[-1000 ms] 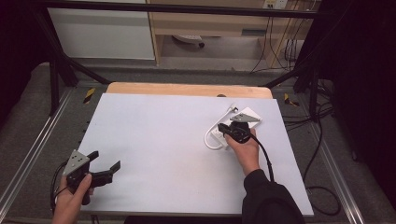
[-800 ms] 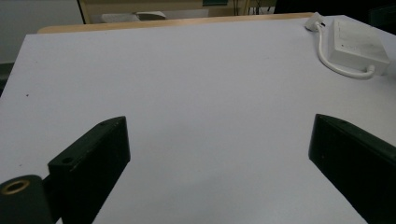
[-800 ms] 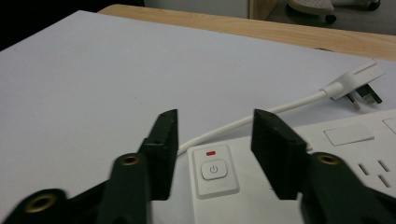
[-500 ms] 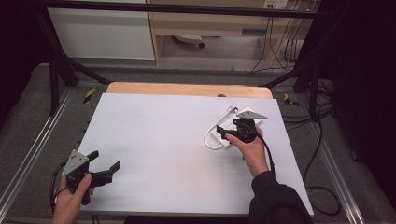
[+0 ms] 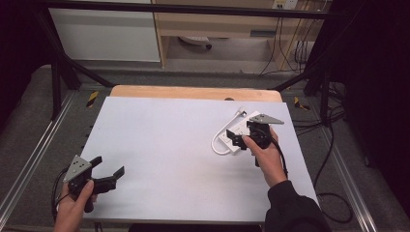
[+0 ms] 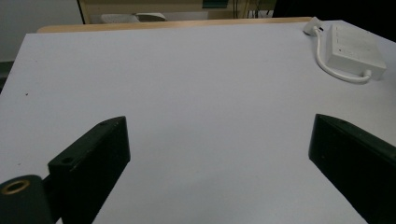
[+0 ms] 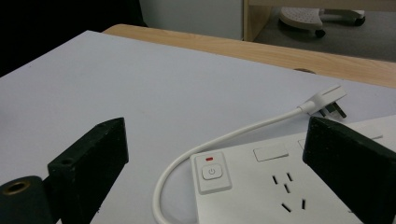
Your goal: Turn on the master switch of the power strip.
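Note:
A white power strip (image 5: 228,138) with a short looped cord and a plug (image 5: 240,112) lies on the right part of the white table top (image 5: 169,145). My right gripper (image 5: 242,135) hovers just over it, open; its jaws have just been opening and nothing is pressed between them. In the right gripper view the power strip (image 7: 261,186) lies below the right gripper (image 7: 217,140), showing its power button (image 7: 212,171), sockets and plug (image 7: 327,100). My left gripper (image 5: 109,166) rests open at the front left corner. From the left gripper (image 6: 219,154), the power strip (image 6: 355,51) shows far off.
A wooden edge (image 5: 193,92) runs along the table's far side. Beyond it stand a white cabinet (image 5: 106,34) and a wooden shelf unit (image 5: 222,24). Black cables (image 5: 329,159) trail on the floor at the right. Metal rails (image 5: 29,164) flank the table.
The right gripper has opened its jaws, lifted a little off the power strip and shifted slightly right. The left gripper has stayed where it was.

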Demonstrator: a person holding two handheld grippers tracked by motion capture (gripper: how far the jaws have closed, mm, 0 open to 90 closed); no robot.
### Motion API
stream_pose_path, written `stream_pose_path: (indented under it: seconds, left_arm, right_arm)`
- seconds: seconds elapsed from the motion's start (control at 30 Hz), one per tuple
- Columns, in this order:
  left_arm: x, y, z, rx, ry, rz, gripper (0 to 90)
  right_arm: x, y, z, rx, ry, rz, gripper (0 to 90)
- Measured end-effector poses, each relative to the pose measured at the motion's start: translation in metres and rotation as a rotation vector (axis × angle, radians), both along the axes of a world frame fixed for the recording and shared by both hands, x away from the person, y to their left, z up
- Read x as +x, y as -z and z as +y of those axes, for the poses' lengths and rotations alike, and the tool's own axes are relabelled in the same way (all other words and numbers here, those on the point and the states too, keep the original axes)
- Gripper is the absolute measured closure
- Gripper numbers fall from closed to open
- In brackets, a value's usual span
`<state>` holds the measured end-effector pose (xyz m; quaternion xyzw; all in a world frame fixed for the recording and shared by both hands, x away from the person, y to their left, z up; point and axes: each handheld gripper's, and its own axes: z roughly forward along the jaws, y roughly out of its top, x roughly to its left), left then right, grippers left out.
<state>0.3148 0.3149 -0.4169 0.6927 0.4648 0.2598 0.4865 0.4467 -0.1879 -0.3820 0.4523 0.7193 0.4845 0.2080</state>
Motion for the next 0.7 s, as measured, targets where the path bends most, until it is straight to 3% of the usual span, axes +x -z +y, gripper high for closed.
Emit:
stream_pose_path:
  seconds: [0.7]
  left_arm:
    - [0.0, 0.0, -0.001, 0.0, 0.006, 0.003, 5.3]
  right_arm:
    - [-0.022, -0.012, -0.023, -0.002, -0.003, -0.045, 8.4]
